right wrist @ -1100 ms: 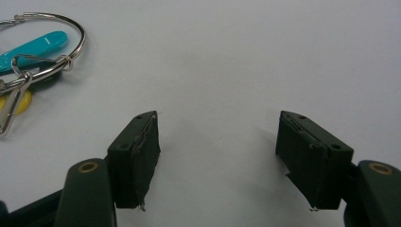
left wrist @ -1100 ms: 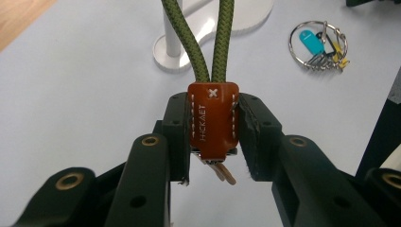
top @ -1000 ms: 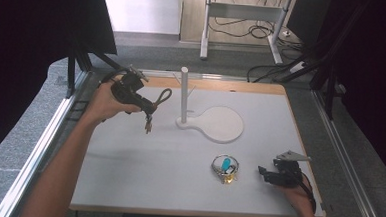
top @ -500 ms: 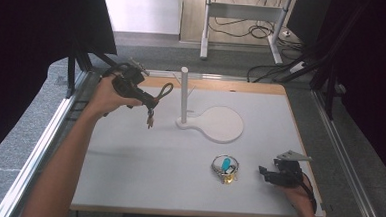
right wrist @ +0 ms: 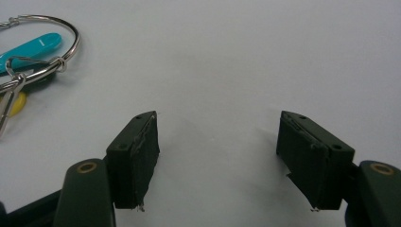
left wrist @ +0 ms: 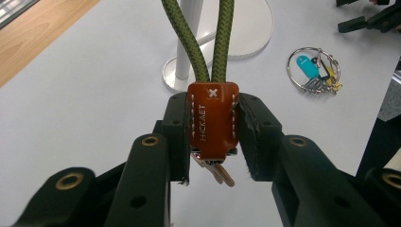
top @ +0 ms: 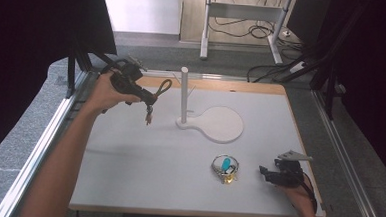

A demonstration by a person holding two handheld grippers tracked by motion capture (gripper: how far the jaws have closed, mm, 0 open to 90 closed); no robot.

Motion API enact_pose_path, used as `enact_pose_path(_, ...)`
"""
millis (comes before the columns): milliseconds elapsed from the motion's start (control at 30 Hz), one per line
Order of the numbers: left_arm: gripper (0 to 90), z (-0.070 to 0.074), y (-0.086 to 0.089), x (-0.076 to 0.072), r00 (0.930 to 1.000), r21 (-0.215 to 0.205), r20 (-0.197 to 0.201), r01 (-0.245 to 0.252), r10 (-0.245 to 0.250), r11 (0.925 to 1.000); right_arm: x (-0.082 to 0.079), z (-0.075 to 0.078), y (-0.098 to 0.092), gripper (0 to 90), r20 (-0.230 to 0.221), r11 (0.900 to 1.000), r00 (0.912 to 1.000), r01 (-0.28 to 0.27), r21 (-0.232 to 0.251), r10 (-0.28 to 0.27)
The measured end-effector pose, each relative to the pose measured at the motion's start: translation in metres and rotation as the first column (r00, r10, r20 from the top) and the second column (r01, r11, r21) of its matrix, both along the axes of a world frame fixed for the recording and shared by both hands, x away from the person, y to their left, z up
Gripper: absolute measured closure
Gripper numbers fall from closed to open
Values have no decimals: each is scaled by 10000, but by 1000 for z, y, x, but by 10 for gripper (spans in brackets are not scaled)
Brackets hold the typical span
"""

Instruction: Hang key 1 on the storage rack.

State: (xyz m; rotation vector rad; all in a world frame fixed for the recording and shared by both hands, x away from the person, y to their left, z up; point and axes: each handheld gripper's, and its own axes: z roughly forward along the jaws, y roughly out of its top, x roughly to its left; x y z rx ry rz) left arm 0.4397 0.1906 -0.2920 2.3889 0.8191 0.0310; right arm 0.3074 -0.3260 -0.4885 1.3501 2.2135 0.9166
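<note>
Brown leather, the stitched tab of a keychain (left wrist: 212, 120), is clenched between the jaws of the left gripper (left wrist: 212, 137), with its green cord loop (left wrist: 212, 40) rising ahead of them and small keys hanging beneath. In the high view the left gripper (top: 141, 92) is held above the desk's far left corner, the loop (top: 163, 87) close beside the white post (top: 183, 94) of the stand but not yet over it. The loop is judged likely to be meant for that post; since the cord is limp, it could fold against the post's side or catch on its top instead of dropping around it. The narrow tab could also slip or twist in the grip if the cord is dragged. The light stand (top: 219, 124) might be nudged or tipped by such a push. The right gripper (top: 271, 174) rests near the desk's near right corner, its jaws released and empty, beside a ring of keys (top: 225, 168).
</note>
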Motion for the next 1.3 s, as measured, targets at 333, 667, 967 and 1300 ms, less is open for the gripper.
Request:
enact_pose_path(333, 665, 7, 3, 3, 10000, 77, 44, 46, -47, 10000, 0, 0, 0, 304, -17, 10000, 10000, -5, 24, 5)
enact_pose_path(667, 665, 7, -6, 14, 9999, 256, -67, 143, -141, 9996, -1, 1, 0, 303, 37, 10000, 10000, -21, 46, 21)
enact_pose_path(967, 665, 6, -9, 28, 9996, 345, -232, 161, -153, 9993, -2, 4, -1, 304, 226, 10000, 9997, 17, 87, -19)
enact_pose_path(1300, 665, 10, -10, 45, 9988, 262, -354, 355, -345, 9990, -3, 6, 0, 304, 298, 10000, 9996, -5, 71, 3)
